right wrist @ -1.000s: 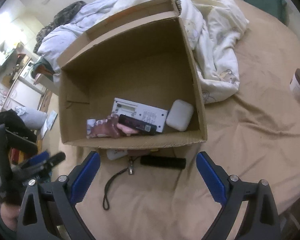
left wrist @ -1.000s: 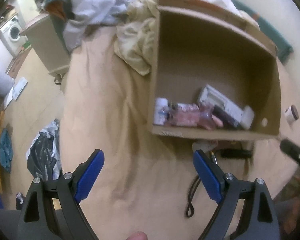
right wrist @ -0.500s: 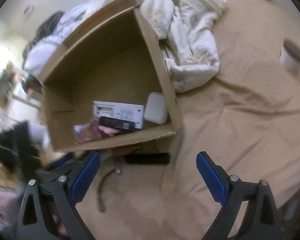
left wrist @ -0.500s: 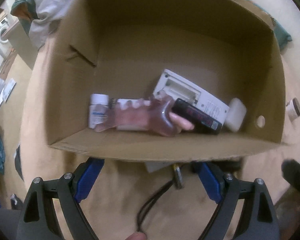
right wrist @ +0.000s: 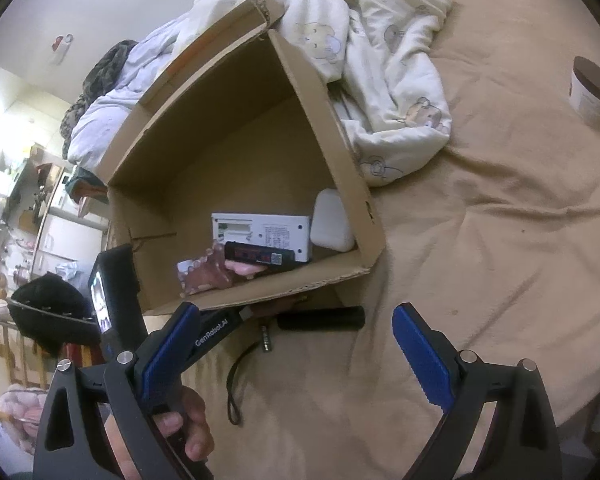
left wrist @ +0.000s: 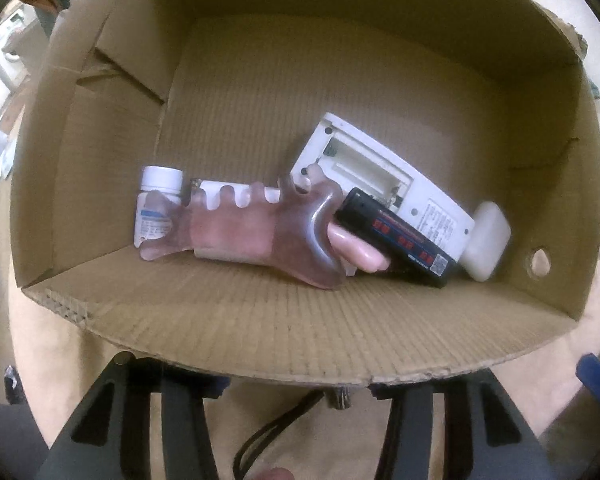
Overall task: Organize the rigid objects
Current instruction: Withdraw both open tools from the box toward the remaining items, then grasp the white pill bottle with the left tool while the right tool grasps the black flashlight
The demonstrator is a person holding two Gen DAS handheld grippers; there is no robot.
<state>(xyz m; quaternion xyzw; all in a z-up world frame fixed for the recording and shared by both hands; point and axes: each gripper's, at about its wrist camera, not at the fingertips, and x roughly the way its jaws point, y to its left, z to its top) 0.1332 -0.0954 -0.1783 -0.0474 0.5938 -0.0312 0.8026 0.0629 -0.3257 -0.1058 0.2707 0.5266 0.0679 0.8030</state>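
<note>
So the cardboard box (left wrist: 260, 320) is lying on its side on the bed (right wrist: 480, 240), open face toward both cameras. Inside along the lower wall: a white pill bottle (left wrist: 156, 208) on the left, a translucent pink plastic piece (left wrist: 260, 232) with scalloped notches in front of it, a black rectangular device with red markings (left wrist: 400, 240) leaning across a white flat device with an open battery bay (left wrist: 380, 176), and a white rounded case (left wrist: 486, 240) at the far right end.

Left claw (right wrist: 236, 316) has its tips pushed under the box's front edge. From its own camera the fingertips are hidden behind the cardboard, so can't tell if it's released or clenched.

Right claw (right wrist: 296, 352) is wide open, nothing in it, hovering over the beige sheet. Just past it, outside the box, a black cylindrical thing (right wrist: 320, 318) lies right beside the box's front edge, with a black wrist strap (right wrist: 236, 380) looping toward the camera.

There's also a brown-lidded jar (right wrist: 594, 92) well off to the right and a rumpled white blanket (right wrist: 380, 60) beside the box.
</note>
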